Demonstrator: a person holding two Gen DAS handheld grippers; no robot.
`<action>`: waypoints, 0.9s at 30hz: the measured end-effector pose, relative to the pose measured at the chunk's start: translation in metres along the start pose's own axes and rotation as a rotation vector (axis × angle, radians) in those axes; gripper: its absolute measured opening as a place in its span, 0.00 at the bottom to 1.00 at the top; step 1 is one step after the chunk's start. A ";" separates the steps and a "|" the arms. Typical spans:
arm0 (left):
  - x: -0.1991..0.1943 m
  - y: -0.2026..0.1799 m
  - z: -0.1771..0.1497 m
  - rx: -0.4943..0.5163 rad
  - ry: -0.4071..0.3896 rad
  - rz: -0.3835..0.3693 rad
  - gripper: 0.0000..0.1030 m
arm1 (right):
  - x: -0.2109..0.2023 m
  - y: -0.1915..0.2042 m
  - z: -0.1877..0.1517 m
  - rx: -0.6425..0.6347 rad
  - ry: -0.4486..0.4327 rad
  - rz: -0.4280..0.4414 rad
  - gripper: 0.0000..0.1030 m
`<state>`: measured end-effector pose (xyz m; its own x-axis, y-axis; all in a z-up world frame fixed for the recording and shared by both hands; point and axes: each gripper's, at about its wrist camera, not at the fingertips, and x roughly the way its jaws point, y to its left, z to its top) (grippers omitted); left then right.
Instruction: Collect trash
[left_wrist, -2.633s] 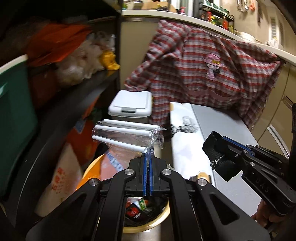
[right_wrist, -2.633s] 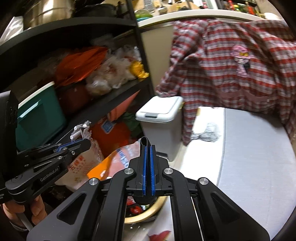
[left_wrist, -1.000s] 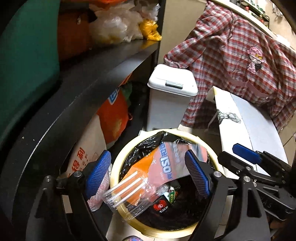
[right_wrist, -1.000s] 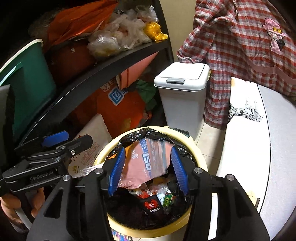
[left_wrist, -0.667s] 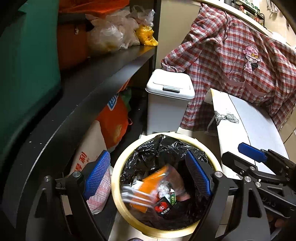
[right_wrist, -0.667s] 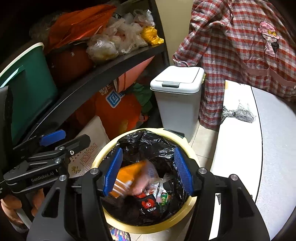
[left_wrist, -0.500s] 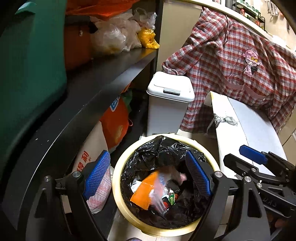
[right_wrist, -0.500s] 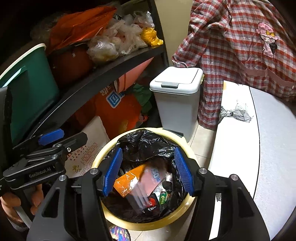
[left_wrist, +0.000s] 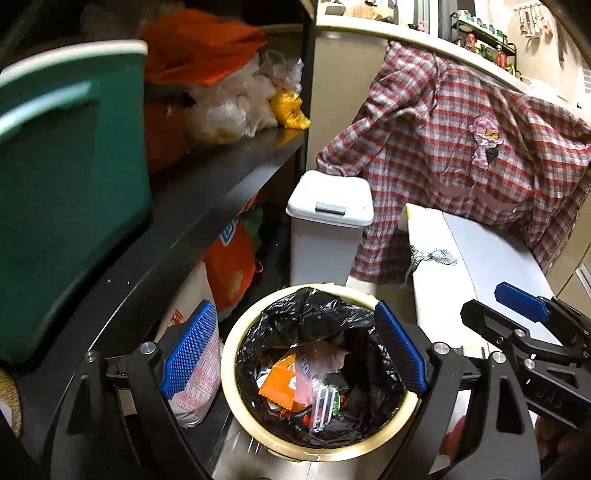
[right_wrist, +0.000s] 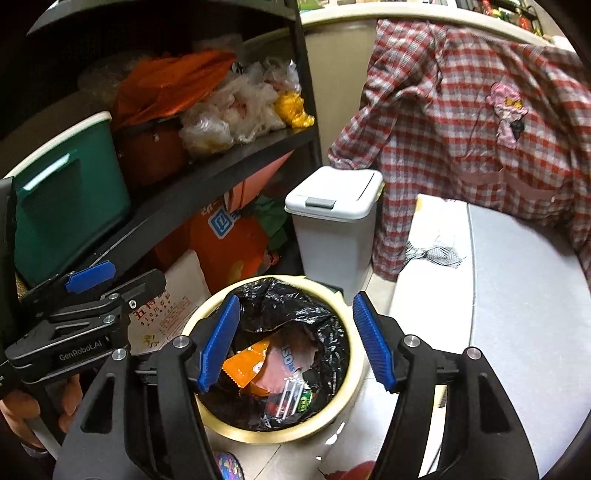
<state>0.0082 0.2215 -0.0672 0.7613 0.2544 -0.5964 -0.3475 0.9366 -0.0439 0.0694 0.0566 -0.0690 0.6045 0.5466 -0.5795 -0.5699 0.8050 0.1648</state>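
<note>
Left gripper hangs over the round cream trash bin at lower centre of the left wrist view, blue pads spread wide, nothing between them. In the right wrist view it shows at lower left, held in a hand. The bin, lined with a black bag, holds the orange wrapper, the pink packet and the clear straw pack, all lying low in the liner. A second ago that clear pack was sliding off the rim beside the pad; now it sits among the rubbish, and the pink packet has dropped from the top.

Moving right: right gripper hovers above the same bin, jaws wide apart and empty, as half a second back. Behind stand a white lidded bin and a plaid shirt.
</note>
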 end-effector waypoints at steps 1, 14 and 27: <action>-0.004 -0.005 0.001 0.009 -0.007 -0.005 0.82 | -0.005 -0.002 0.000 0.001 -0.010 -0.005 0.63; -0.059 -0.127 0.035 0.102 -0.221 -0.187 0.93 | -0.144 -0.082 0.006 0.036 -0.349 -0.295 0.95; -0.067 -0.236 0.029 0.204 -0.334 -0.357 0.93 | -0.203 -0.166 -0.012 0.133 -0.472 -0.644 0.95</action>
<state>0.0548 -0.0101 0.0065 0.9572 -0.0576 -0.2836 0.0539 0.9983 -0.0208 0.0346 -0.1910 0.0117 0.9796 -0.0174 -0.2000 0.0227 0.9995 0.0241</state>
